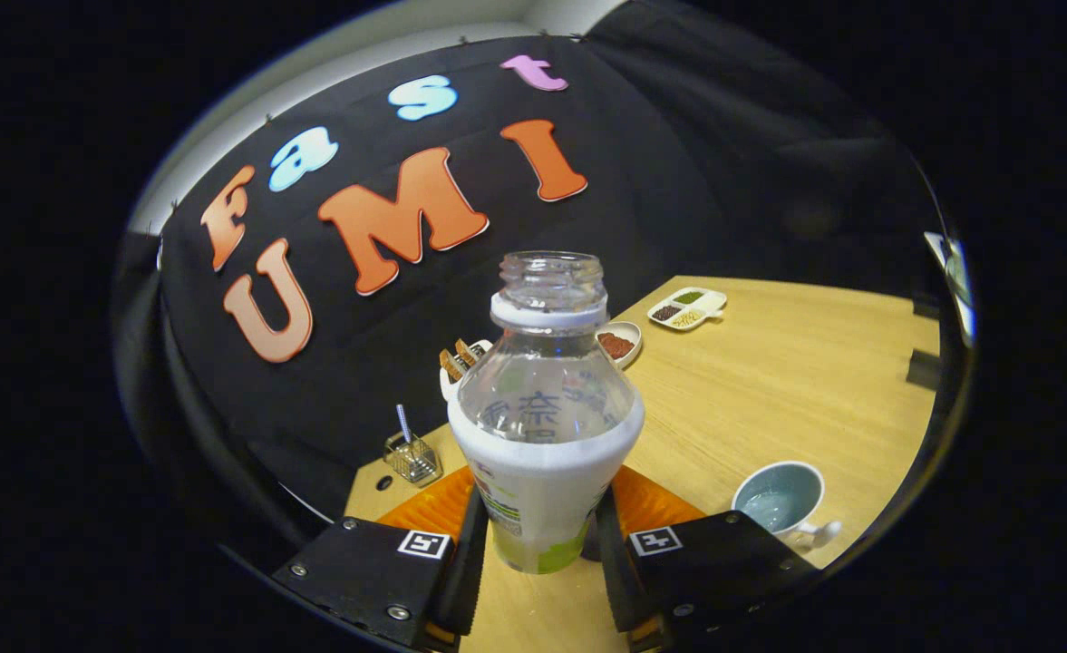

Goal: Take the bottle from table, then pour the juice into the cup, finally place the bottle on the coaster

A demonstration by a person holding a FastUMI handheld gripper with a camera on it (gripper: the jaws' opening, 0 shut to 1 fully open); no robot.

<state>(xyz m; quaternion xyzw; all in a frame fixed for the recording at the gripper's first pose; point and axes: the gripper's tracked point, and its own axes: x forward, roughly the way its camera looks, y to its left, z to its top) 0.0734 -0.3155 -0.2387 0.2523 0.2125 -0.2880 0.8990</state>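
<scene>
My hand-held gripper [540, 555] is clamped on the uncapped clear plastic bottle with a white label [542, 435], both fingers pressing its sides (it stands upright). An orange round coaster [651, 508] lies just behind it on the wooden surface [769, 399]; the pale blue-lined mug [780, 501] sits to the right.

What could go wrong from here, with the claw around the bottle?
1. The bottle has no cap and sits between the claw's fingers, so any tilt before it reaches the cup could spill onto the table.
2. The fingers hold it low on the label, with most of the body above; it might pivot or slip when tipped.
3. The cup stands off to the claw's right, near the table edge, and a swing could knock it.
</scene>
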